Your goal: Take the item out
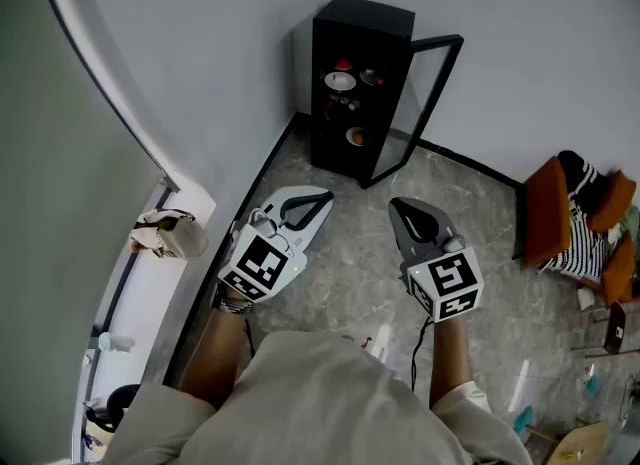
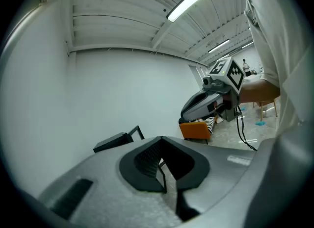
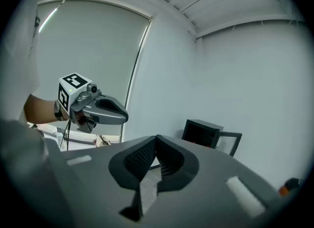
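A black cabinet [image 1: 360, 83] stands against the wall ahead, its glass door [image 1: 425, 103] swung open to the right. Its shelves hold a white dish with something red [image 1: 340, 78], a small green item [image 1: 370, 76] and an orange bowl [image 1: 357, 136]. My left gripper [image 1: 325, 194] and right gripper [image 1: 394, 203] hover side by side over the floor, well short of the cabinet, both pointing at it. Each is shut with nothing between its jaws. The cabinet [image 2: 115, 141] peeks over my left gripper [image 2: 162, 138]. Past my right gripper [image 3: 157, 136] I see the cabinet [image 3: 201, 133] with its door ajar.
An orange chair [image 1: 555, 213] with a striped cloth stands at the right on the grey stone floor. A window ledge along the left wall carries a small bag [image 1: 170, 235]. Cluttered items lie at the lower right [image 1: 600, 353].
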Demonstrator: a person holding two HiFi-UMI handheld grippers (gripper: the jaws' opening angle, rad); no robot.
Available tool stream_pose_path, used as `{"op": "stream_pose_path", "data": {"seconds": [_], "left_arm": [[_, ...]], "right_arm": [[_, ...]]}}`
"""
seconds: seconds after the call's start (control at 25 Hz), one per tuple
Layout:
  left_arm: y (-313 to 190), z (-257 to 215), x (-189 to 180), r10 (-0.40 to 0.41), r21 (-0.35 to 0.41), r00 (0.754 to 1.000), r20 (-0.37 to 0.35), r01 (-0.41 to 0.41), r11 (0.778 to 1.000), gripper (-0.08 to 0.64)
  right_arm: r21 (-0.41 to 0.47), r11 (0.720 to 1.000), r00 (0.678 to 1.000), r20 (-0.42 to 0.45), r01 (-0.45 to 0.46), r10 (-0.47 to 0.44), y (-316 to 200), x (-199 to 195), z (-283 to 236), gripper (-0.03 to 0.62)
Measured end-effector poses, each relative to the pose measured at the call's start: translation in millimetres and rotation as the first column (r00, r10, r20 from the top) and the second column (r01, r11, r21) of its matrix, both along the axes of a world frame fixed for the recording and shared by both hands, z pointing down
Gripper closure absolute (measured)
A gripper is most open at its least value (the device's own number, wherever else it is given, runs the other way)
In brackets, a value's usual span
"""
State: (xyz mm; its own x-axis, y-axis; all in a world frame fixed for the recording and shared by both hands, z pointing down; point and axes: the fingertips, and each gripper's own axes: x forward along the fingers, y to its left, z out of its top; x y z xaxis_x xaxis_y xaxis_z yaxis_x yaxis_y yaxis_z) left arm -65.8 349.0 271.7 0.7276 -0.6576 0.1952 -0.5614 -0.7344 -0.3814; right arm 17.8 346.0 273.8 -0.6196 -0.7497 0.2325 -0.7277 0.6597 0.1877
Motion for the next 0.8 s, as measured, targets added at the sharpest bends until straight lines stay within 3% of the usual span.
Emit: {"op": "stream_pose_path", "data": {"seconds": [0.32, 0.8], "left_arm": [[1.3, 9.3, 9.7, 0.007, -0.025, 1.0, -0.007, -0.007, 1.0, 0.557], [-3.4, 24.3, 35.7, -0.043, -0.059, 0.999, -0.021, 0.042, 0.997, 0.555]], "right_arm": [[0.042, 0.998, 0.999, -0.024, -0.045, 0.046, -7.5, 15.0, 2.5, 0.584], [-0.075, 0.996, 0.997, 0.052, -0.053, 0.057, -19.0, 59.3, 28.6, 0.584]]}}
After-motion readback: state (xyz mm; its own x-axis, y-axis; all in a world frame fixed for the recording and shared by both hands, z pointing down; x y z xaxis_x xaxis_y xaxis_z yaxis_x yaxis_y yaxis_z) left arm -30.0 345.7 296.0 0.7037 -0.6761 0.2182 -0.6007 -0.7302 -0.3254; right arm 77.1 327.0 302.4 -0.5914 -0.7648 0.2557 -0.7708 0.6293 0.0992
